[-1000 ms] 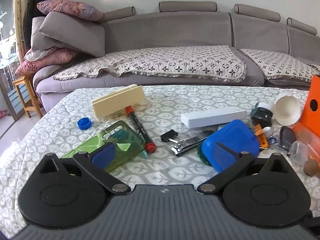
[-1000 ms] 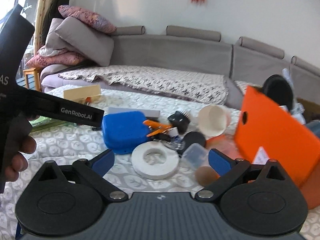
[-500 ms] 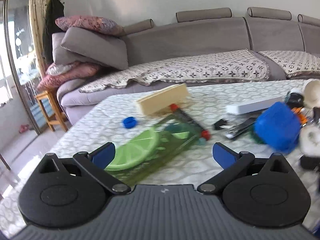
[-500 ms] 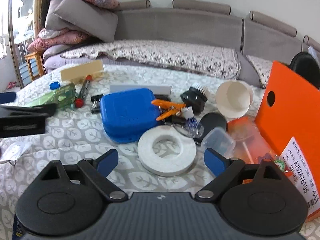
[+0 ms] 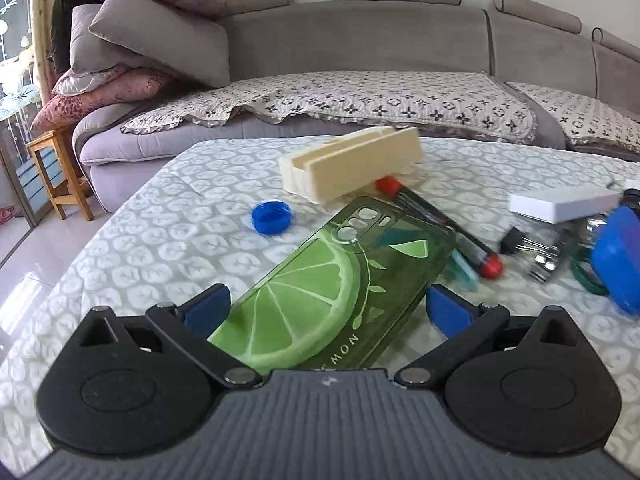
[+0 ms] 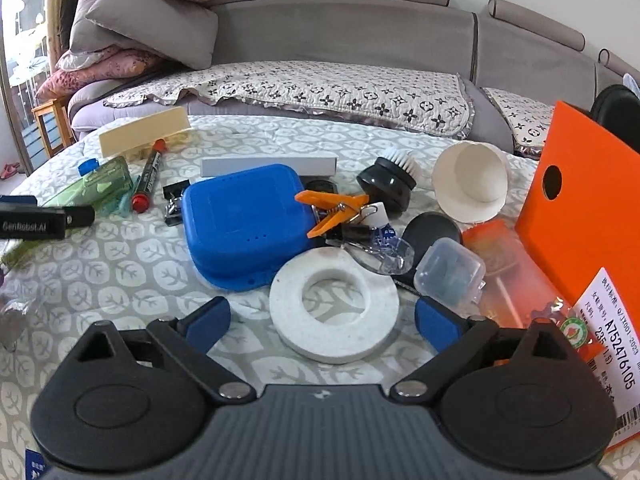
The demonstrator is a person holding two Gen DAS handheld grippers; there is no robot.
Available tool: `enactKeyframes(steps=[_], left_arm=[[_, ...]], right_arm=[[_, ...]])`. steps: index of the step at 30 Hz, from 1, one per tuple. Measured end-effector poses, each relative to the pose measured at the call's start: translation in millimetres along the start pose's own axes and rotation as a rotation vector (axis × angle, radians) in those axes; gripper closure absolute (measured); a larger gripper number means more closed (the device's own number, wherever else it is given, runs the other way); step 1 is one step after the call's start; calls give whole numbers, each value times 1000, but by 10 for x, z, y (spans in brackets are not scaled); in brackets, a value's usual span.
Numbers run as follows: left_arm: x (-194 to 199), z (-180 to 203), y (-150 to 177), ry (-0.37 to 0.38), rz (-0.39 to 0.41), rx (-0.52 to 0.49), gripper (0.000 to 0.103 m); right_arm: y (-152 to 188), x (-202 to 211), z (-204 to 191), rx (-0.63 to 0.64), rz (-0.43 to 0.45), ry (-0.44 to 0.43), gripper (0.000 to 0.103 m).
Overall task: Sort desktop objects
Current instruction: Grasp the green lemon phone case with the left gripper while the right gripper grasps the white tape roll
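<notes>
Soft, even daylight enters from the glass door (image 5: 16, 92) at far left, leaving only faint shadows on the leaf-patterned quilted table cover (image 5: 168, 216). Fisheye distortion bows the grey fabric sofa (image 6: 340, 36). In the left view, the blue plastic case (image 5: 618, 258) at the right edge is motion-blurred.

Each tool (image 5: 326, 308) has blue pads (image 6: 208, 322), black arms with silver screws, ribbed grey body.

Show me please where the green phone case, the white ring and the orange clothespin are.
green phone case (image 5: 320, 280), left wrist view, on the lime picture.
white ring (image 6: 334, 312), right wrist view, on its left band.
orange clothespin (image 6: 332, 210), right wrist view, near its spring.
</notes>
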State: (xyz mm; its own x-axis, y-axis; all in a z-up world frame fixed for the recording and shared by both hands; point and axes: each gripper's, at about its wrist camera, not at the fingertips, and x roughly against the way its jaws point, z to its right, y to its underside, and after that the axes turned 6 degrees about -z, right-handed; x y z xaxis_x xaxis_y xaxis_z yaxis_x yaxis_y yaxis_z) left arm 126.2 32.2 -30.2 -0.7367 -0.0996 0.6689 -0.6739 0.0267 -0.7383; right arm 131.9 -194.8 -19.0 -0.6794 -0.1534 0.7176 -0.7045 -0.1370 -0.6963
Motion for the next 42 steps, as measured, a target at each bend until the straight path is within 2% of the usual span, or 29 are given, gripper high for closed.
enactKeyframes(steps=[3, 6, 11, 14, 15, 16, 17, 20, 30, 42], left_arm=[[-40, -76, 8, 49, -33, -41, 0], [-93, -247, 1, 157, -61, -48, 0], [-82, -360, 20, 240, -51, -98, 0], [-60, -325, 41, 235, -49, -104, 1], [-55, -307, 39, 229, -41, -107, 8], [-42, -295, 40, 221, -35, -107, 13], [-26, -294, 44, 218, -31, -103, 14], [3, -297, 56, 212, -26, -92, 18], [59, -413, 24, 236, -21, -74, 24], [251, -416, -1, 224, 14, -64, 24]], right_arm=[[-4, -1, 3, 0, -2, -4, 3], [-3, -1, 8, 2, -1, -4, 3], [-3, 1, 5, 5, 1, 0, 3], [2, 8, 0, 9, 8, 9, 5], [2, 10, 2, 9, 11, 12, 6], [1, 12, 6, 8, 17, 14, 13], [0, 19, 12, 6, 24, 14, 25], [3, 37, -2, 11, 48, 26, 39], [28, 83, -48, 19, 52, 28, 40], [111, 279, -90, 36, 68, 28, 40]])
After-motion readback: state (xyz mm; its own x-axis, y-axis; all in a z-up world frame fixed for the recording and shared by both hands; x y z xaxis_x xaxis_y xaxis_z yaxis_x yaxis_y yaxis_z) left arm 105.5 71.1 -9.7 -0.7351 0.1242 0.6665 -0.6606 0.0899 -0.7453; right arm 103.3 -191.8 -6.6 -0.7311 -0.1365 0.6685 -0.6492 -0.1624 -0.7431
